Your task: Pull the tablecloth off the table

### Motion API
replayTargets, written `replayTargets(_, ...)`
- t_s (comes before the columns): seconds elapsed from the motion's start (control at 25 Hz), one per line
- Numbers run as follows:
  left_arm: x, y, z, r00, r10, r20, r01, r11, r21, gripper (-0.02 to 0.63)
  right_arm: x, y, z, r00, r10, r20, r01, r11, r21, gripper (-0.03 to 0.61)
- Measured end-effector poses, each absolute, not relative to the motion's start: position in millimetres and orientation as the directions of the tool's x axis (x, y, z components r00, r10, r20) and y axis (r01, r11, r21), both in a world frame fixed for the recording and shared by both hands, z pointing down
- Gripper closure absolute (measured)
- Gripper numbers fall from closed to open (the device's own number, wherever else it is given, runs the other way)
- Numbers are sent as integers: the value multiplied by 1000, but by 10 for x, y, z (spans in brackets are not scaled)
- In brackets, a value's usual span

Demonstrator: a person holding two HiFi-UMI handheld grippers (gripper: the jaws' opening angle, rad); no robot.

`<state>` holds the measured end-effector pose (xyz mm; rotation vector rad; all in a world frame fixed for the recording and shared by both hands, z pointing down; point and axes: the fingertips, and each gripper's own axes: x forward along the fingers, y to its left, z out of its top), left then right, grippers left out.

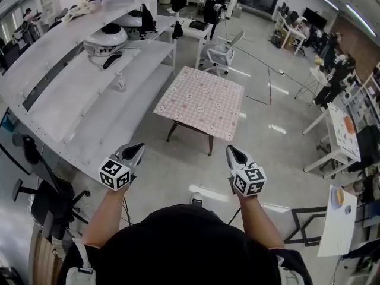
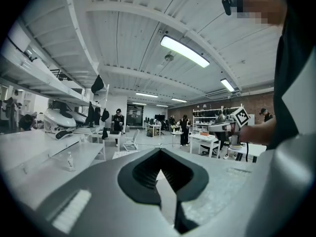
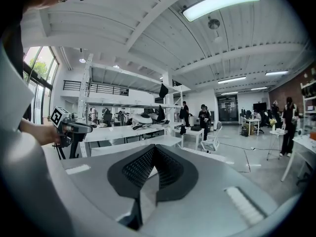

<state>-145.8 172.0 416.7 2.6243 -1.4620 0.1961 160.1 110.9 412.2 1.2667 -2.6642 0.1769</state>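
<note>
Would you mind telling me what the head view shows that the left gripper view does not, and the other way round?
Only the head view shows the checked tablecloth spread whole over the table, well ahead of both grippers, neither touching it. Only the left gripper view shows the ceiling lamp and, close up, the left gripper with jaws together, nothing between. Both show the right gripper, the white office chair and the long white shelves.

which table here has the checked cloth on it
The small table with dark legs, standing alone on the open floor straight ahead, under a pink checked cloth. The long white benches on the left have none.
</note>
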Motion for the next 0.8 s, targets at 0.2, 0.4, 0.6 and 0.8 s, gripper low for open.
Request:
replayTargets(0.2, -1509, 1674, 4265, 518, -828, 212, -852, -521, 46, 614, 1661, 1040, 4201, -617, -747, 246, -773, 634, -12, 546)
replayTargets(0.4, -1527, 1498, 4247, 504, -839, 203, -862, -501, 69, 614, 1754, 802, 4179, -599, -769, 222, -794, 606, -43, 546)
replayTargets(0.6, -1421, 1256, 4284, 520, -827, 215, -852, -520, 61, 614, 1706, 566, 4226, -608, -764, 216, -788, 615, -43, 546)
replayTargets(0.8, -1424, 971, 4317, 506, -835, 218, -861, -504, 69, 610, 1729, 276, 4300, -609, -763, 217, -788, 614, -52, 539)
